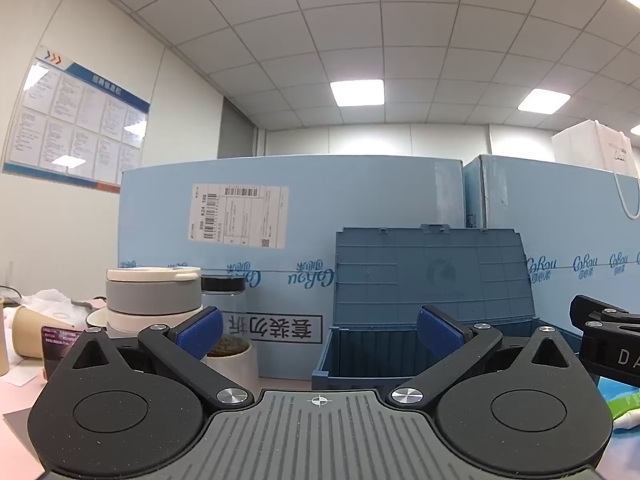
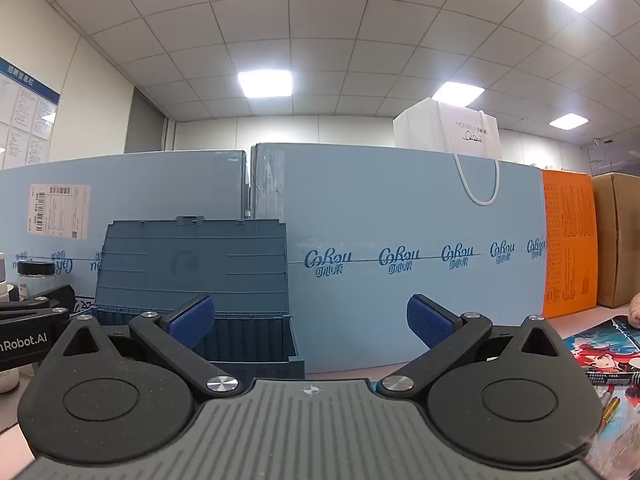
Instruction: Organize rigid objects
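We held both the left gripper (image 1: 319, 330) and right gripper (image 2: 311, 322) released and empty before the open blue box (image 1: 400, 344); sorting looked unstarted, with the jar (image 1: 223, 298) left beside it.

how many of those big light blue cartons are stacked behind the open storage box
2. One light blue carton with the shipping label stands behind and left of the storage box; the other stands behind and right, under the white paper bag. More may be hidden.
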